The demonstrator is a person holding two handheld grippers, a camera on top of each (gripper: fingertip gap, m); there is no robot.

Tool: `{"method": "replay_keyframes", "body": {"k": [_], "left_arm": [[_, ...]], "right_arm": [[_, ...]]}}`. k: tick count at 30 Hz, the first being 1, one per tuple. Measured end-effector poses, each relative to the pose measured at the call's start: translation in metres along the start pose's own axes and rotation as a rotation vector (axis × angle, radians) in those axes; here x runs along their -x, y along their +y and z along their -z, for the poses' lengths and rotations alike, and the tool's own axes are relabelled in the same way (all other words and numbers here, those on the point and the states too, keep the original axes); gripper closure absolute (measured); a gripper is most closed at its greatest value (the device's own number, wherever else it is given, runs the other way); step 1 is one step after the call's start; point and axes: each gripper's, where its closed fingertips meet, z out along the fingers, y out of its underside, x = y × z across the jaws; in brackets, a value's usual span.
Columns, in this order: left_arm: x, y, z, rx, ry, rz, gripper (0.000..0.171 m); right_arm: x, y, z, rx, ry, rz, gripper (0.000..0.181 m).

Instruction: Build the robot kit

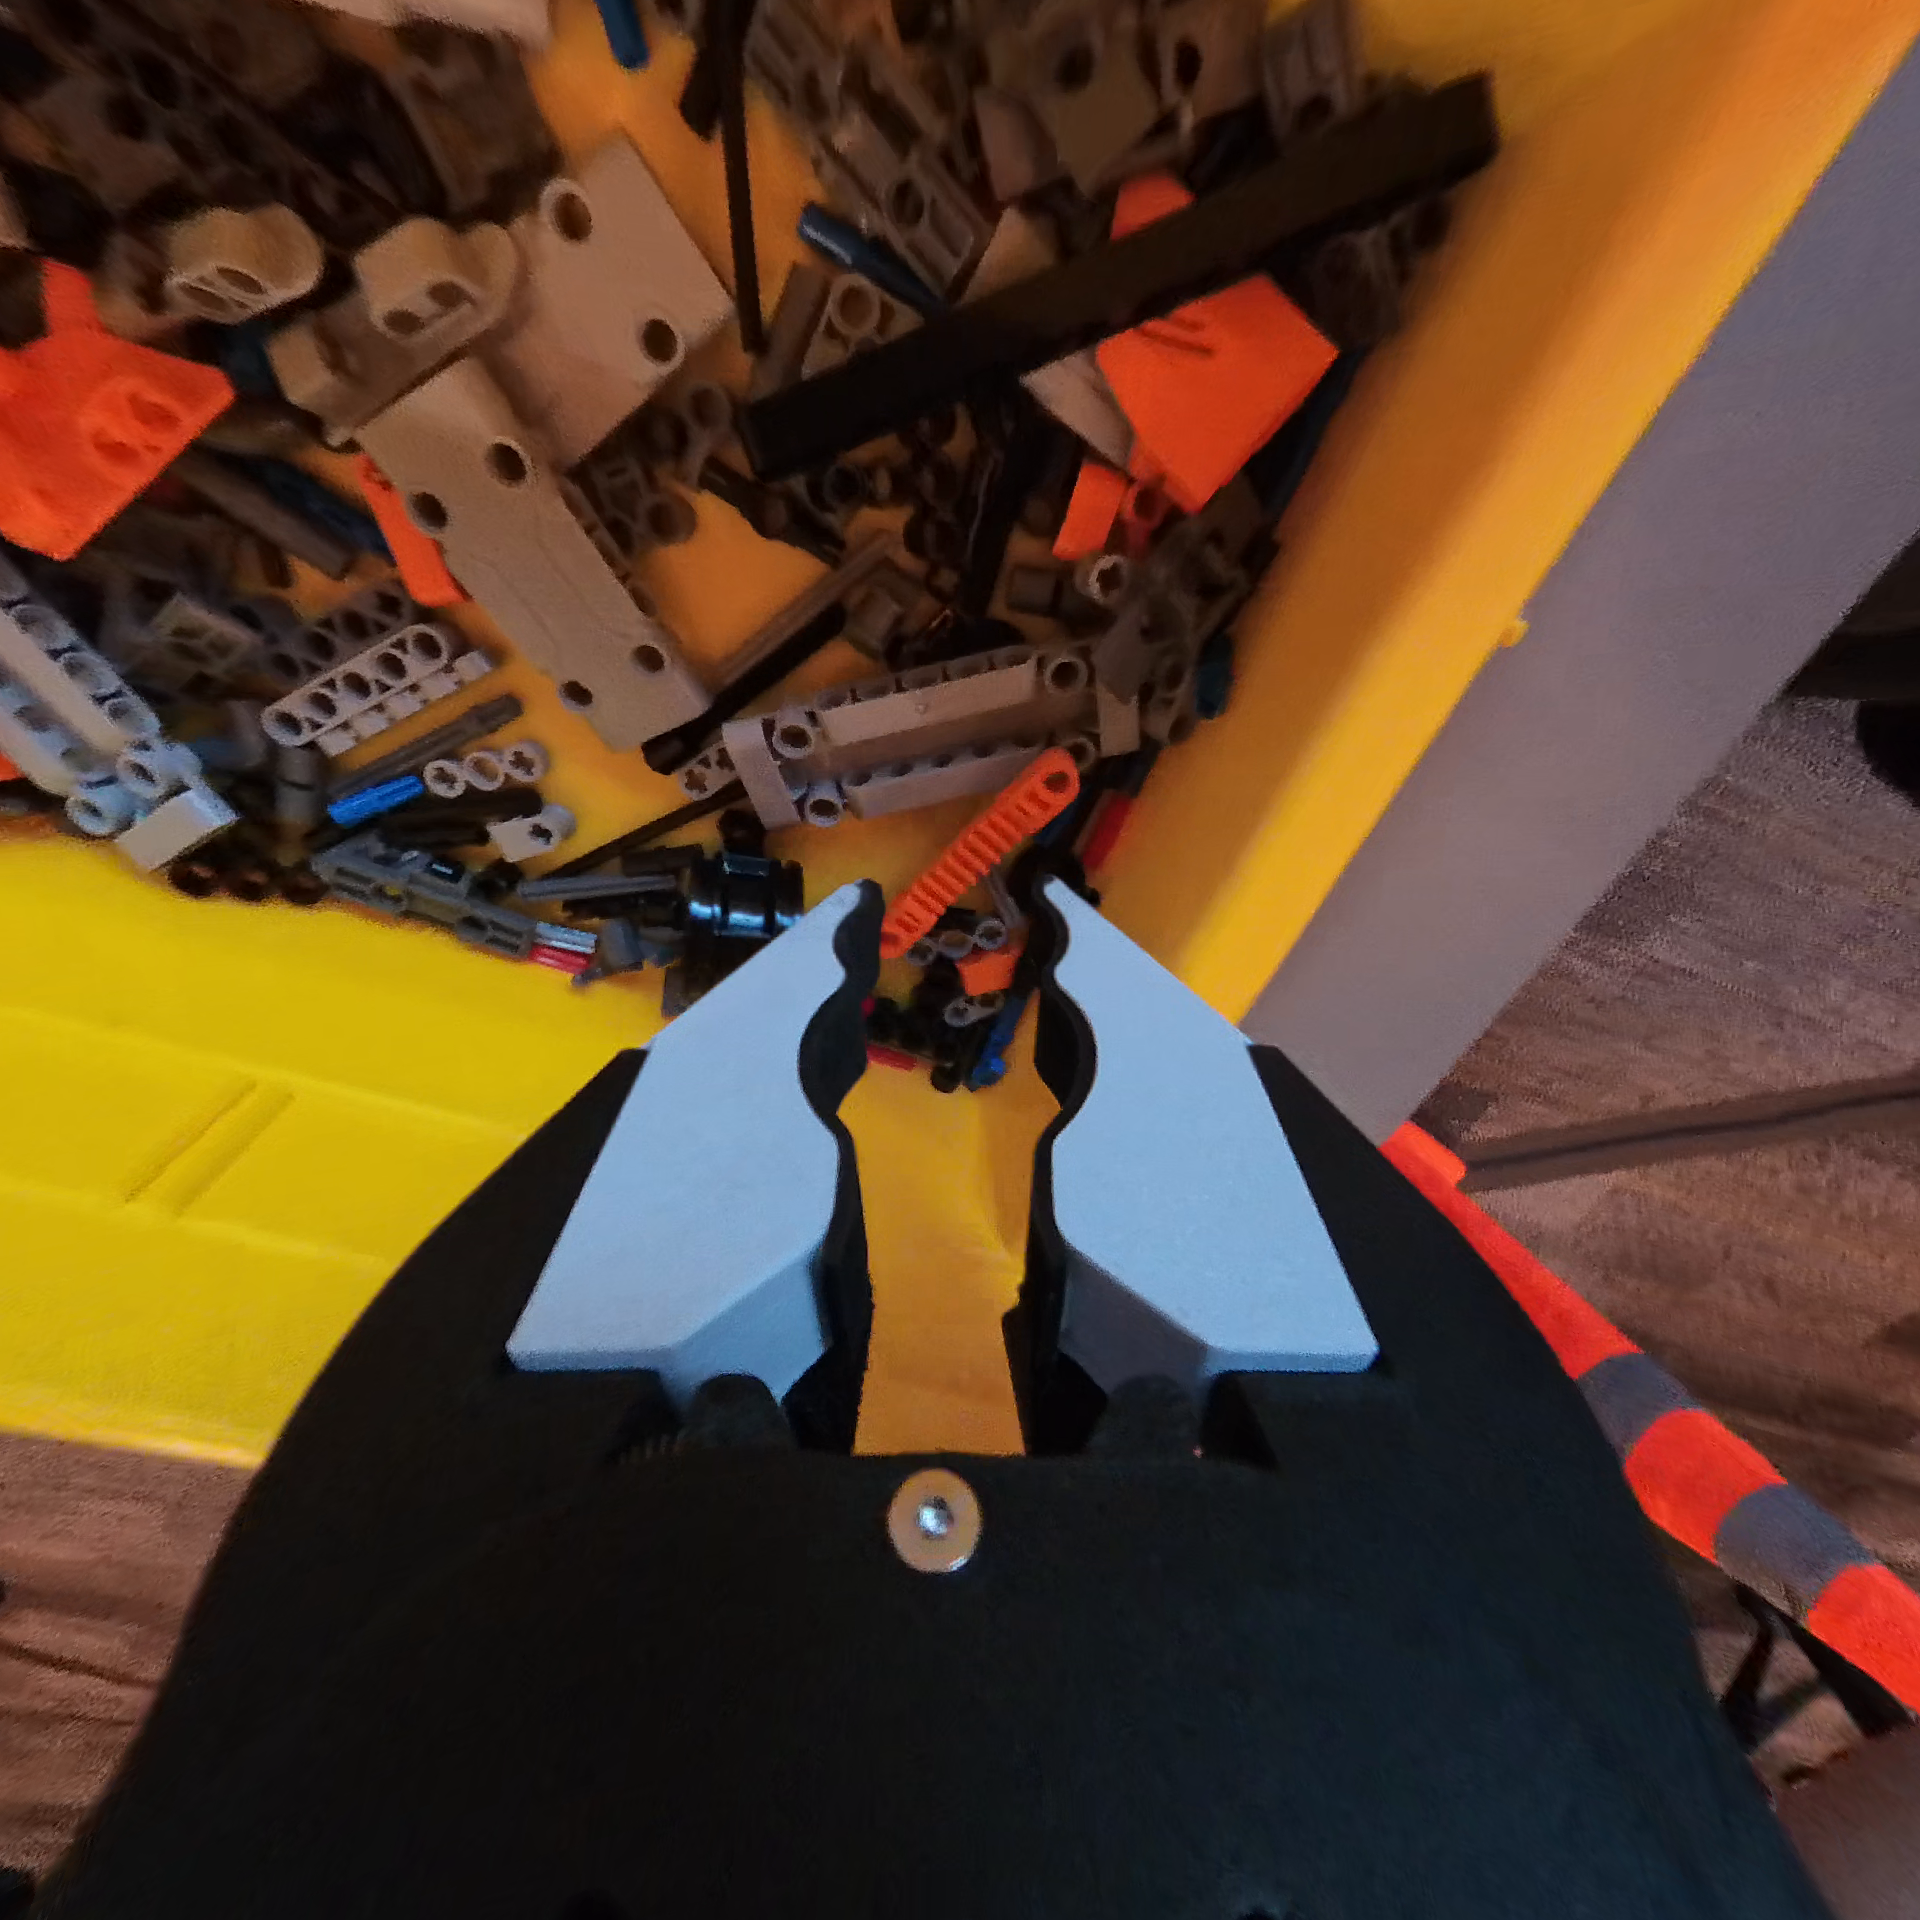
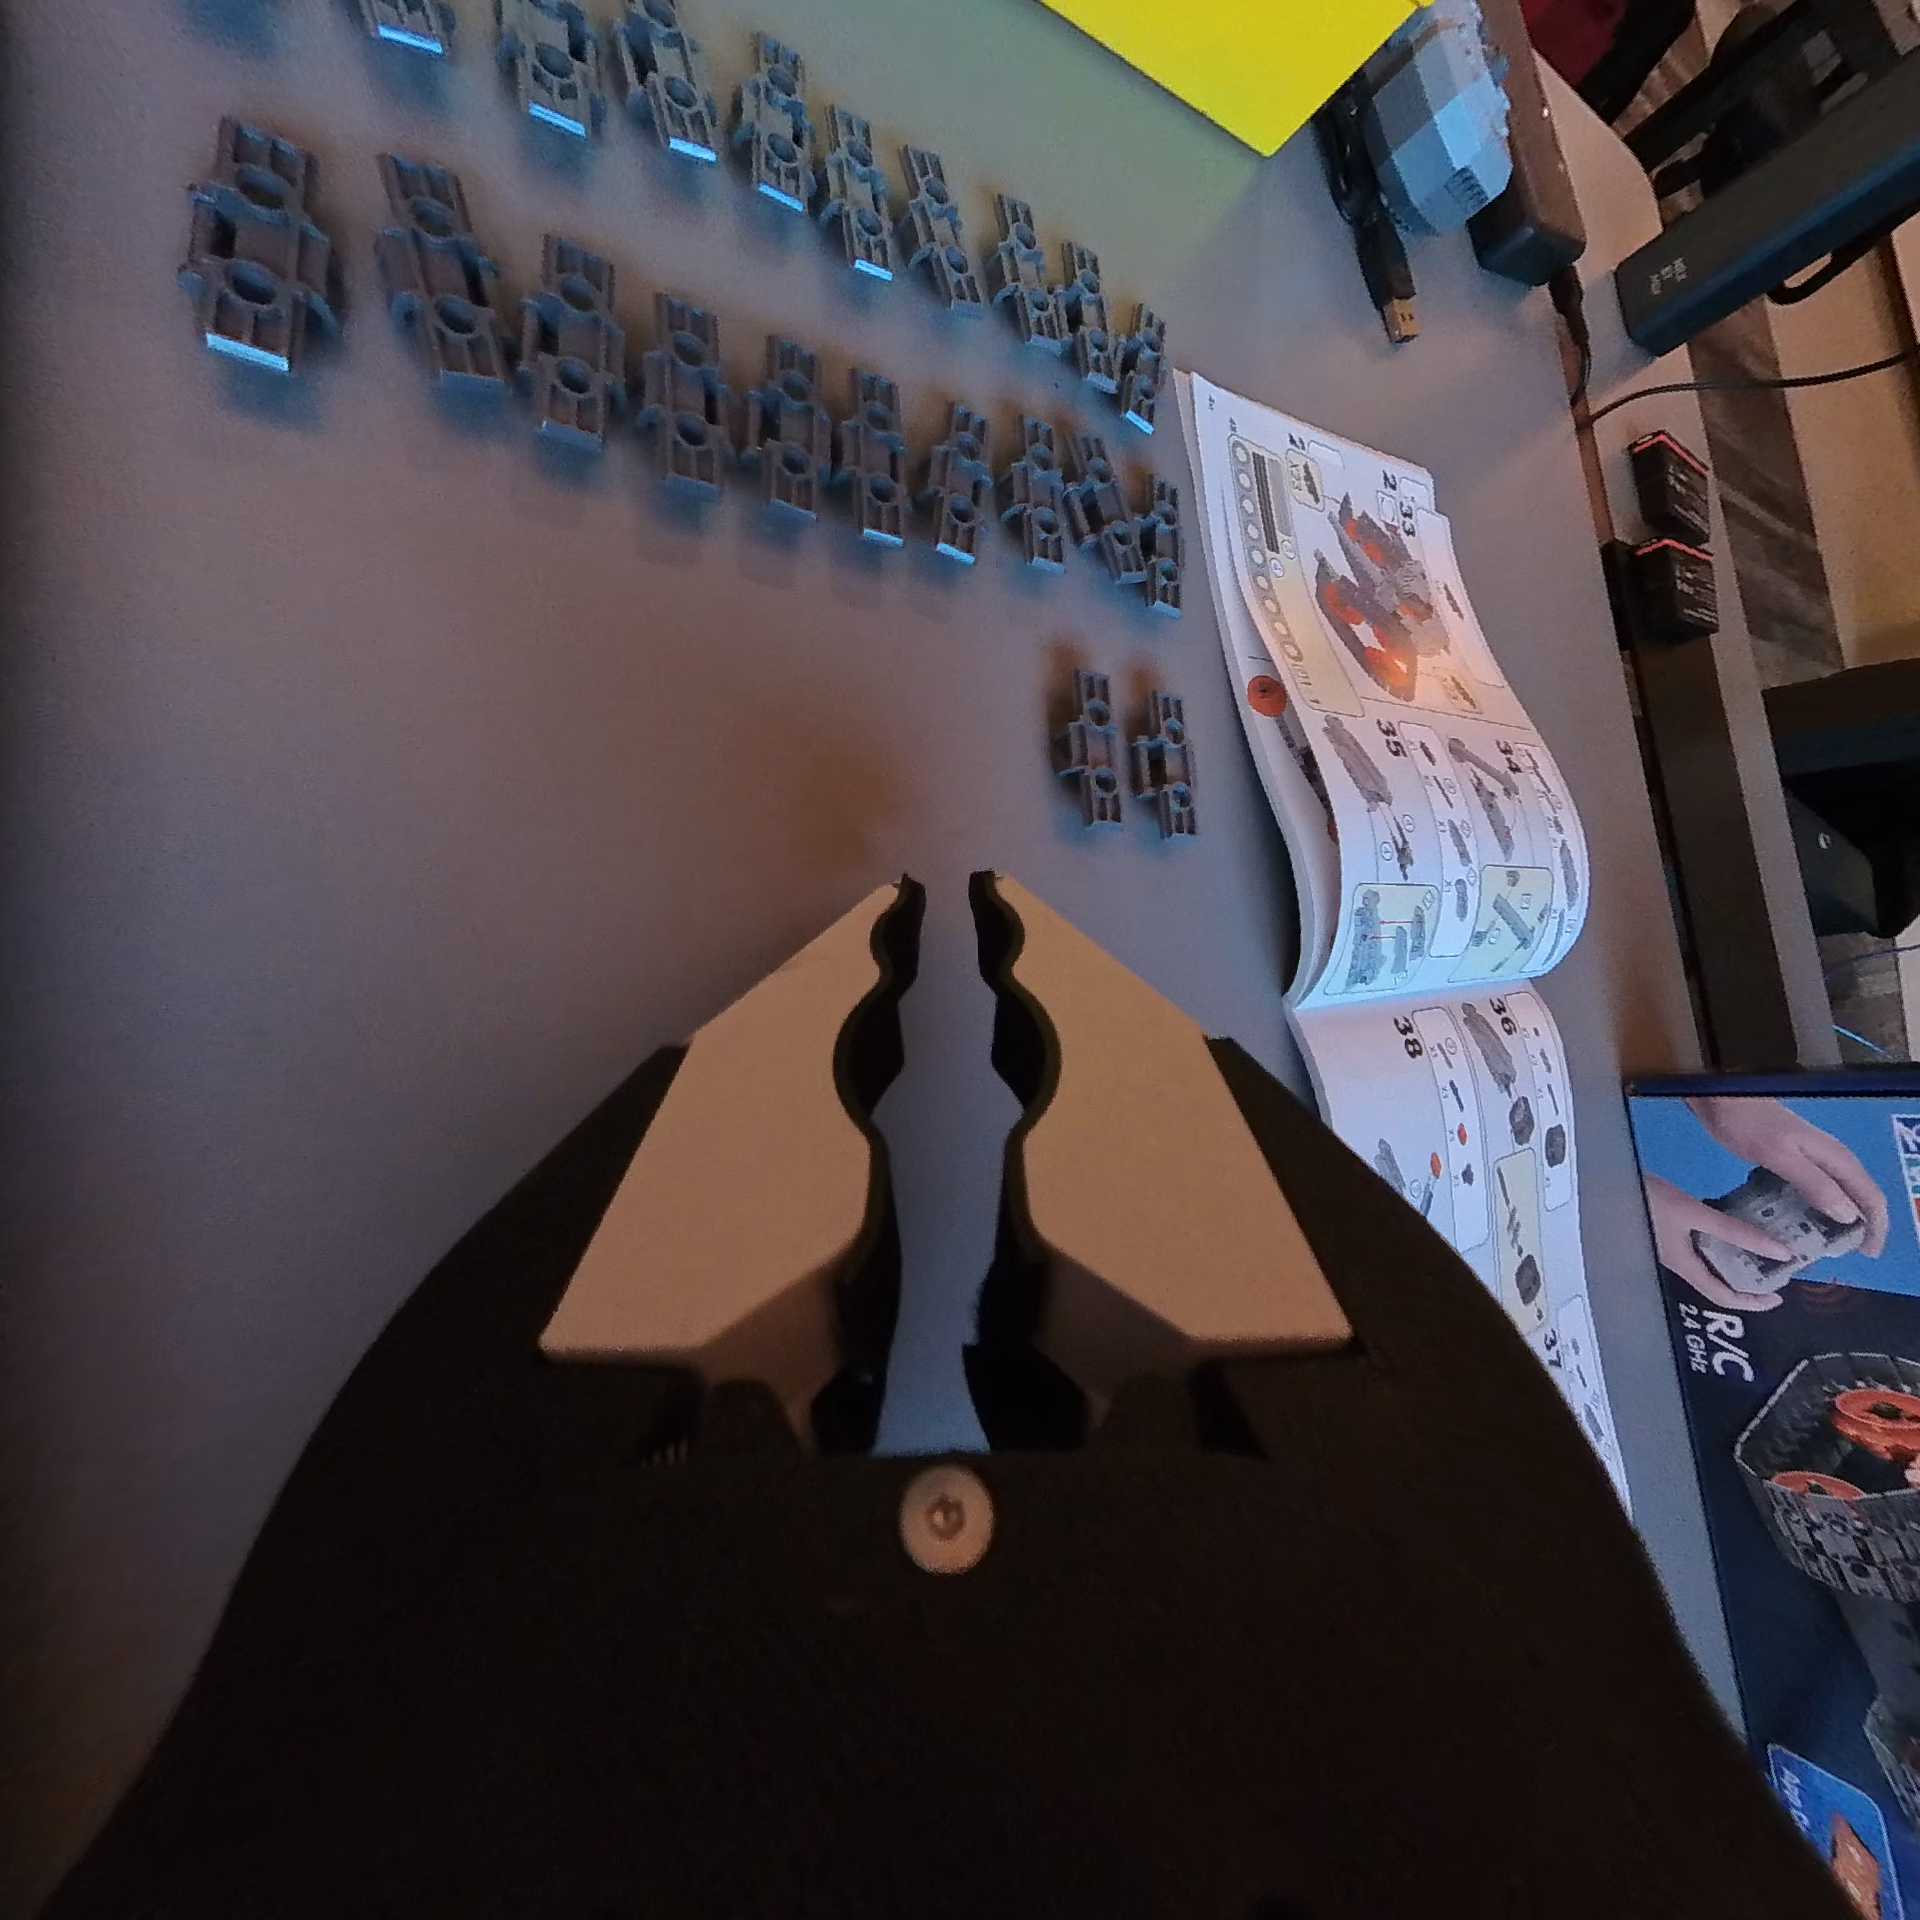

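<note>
My left gripper [image 1: 956,891] is open and empty, low over a yellow bin [image 1: 260,1091] of loose building pieces. An orange toothed rack piece [image 1: 977,847] lies just beyond and between its fingertips, with small black and grey connectors [image 1: 951,1013] under the jaws. A black wheel hub [image 1: 743,896] sits just left of the left fingertip. My right gripper [image 2: 943,881] is empty, its jaws a narrow gap apart, above a bare grey table [image 2: 416,831]. Rows of grey track links [image 2: 675,416] lie beyond it, with two separate links [image 2: 1122,758] nearest, to its right.
The bin also holds tan panels [image 1: 540,561], a long black beam [image 1: 1122,281], a grey frame [image 1: 914,727] and orange plates [image 1: 1205,384]. An open instruction booklet [image 2: 1403,779] and a blue product box [image 2: 1787,1299] lie right of the right gripper. The bin's corner [image 2: 1247,62] shows at the far edge.
</note>
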Motion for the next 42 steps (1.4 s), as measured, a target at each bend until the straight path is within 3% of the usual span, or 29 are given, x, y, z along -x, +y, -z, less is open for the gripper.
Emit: {"method": "replay_keyframes", "body": {"k": [7,12,17,22,25,37,42], "left_arm": [[-0.015,0.007,-0.005,0.009,0.125,0.005,0.165],[-0.007,0.000,0.008,-0.043,0.147,0.066,0.144],[0.044,-0.025,0.023,-0.159,-0.014,0.110,0.142],[0.118,-0.064,0.033,-0.266,-0.185,0.305,0.145],[0.145,-0.084,0.031,-0.282,-0.273,0.272,0.148],[0.184,-0.107,0.009,-0.225,-0.383,0.203,0.148],[0.184,-0.126,0.012,-0.259,-0.531,-0.031,0.151]], "right_arm": [[-0.001,0.004,0.001,0.003,-0.002,-0.015,0.172],[0.000,0.005,-0.002,0.004,-0.020,-0.013,0.172],[0.000,0.007,-0.001,0.007,-0.023,-0.017,0.172],[-0.002,0.007,0.000,0.003,-0.018,-0.026,0.172],[-0.003,0.007,0.001,0.002,-0.016,-0.028,0.172],[-0.011,0.013,0.006,-0.004,-0.003,-0.040,0.172],[-0.009,0.016,0.007,0.004,-0.013,-0.026,0.172]]}}
